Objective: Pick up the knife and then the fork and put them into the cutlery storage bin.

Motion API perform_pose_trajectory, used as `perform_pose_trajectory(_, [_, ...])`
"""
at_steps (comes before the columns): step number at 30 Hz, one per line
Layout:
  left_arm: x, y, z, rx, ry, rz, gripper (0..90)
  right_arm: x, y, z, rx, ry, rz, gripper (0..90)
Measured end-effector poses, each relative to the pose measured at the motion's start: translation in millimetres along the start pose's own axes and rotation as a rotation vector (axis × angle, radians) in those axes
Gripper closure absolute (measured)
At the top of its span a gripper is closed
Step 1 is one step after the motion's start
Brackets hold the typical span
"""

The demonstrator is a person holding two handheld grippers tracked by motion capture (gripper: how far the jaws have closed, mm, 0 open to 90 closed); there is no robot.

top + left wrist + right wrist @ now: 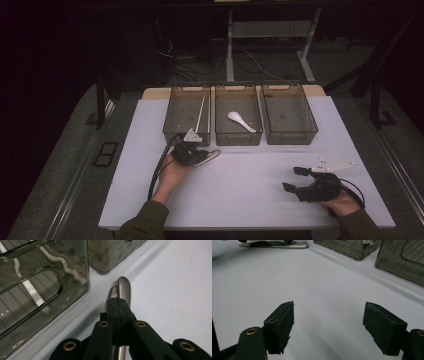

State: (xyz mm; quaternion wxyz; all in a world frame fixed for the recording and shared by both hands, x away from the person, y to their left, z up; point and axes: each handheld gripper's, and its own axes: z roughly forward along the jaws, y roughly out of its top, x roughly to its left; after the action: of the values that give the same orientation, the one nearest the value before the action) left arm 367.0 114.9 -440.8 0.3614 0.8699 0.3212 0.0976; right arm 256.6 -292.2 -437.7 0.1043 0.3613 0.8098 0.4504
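Observation:
A silver metal utensil [209,156] lies low over the white table [250,200], just in front of the left bin [172,116]. My left gripper [194,155] is shut on its handle. In the left gripper view the jaws press together on the utensil [124,287], whose rounded end sticks out past the left gripper [117,301]. My right gripper [292,179] rests at the table's front right, open, with nothing between its jaws. The right gripper view shows the right gripper [329,315] over bare table, and the utensil [287,245] far off at the top.
Three translucent grey bins stand in a row at the back. The left bin holds a thin white stick [201,112], the middle bin [237,140] a white spoon [241,121], and the right bin [313,120] looks empty. The left bin's wall [37,302] stands close beside my left gripper.

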Motion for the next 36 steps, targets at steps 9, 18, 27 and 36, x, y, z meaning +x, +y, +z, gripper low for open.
perform_pose_trajectory(9, [-3.1,-0.9,-1.0,0.018,-0.014,0.019,89.0,-0.3,0.0,-0.8,-0.002,-0.001,0.006,24.7])
perform_pose_trajectory(18, [-5.5,-4.7,-0.2,0.048,-0.006,0.048,89.0,-0.1,0.1,-0.8,-0.001,-0.001,0.005,24.7])
perform_pose_trajectory(27, [-12.6,-6.0,-1.5,0.058,-0.080,0.060,89.0,0.0,0.2,-1.3,-0.003,0.000,0.005,24.7])
perform_pose_trajectory(36, [-21.8,-9.6,-5.1,0.076,-0.160,0.102,89.0,0.6,0.0,-0.7,0.002,0.004,0.001,24.7])
